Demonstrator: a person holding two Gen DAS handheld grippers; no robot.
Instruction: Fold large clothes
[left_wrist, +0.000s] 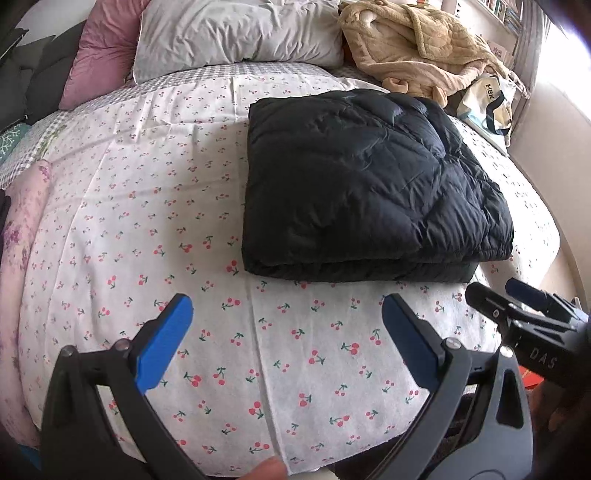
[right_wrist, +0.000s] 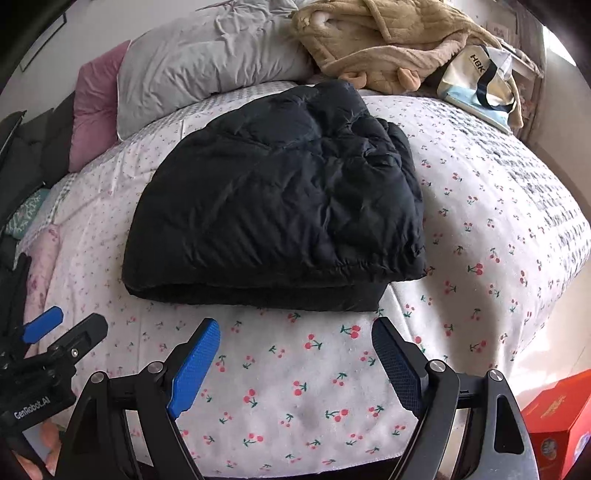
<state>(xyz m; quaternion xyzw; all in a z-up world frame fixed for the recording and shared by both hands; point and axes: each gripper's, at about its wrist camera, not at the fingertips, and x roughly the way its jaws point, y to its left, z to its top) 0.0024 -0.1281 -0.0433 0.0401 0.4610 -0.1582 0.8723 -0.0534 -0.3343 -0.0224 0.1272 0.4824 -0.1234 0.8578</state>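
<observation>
A black quilted puffer jacket lies folded into a thick rectangle on the cherry-print bedsheet; in the right wrist view the jacket fills the middle. My left gripper hangs over bare sheet just in front of the jacket's near fold, open, nothing between its blue pads. My right gripper hovers in front of the same near edge, open and empty. Each gripper shows in the other's view: the right gripper at the right edge, the left gripper at the left edge.
A grey pillow and a pink pillow lie at the head of the bed. A beige fleece garment and a tote bag sit behind the jacket. A red box stands beyond the bed's right edge.
</observation>
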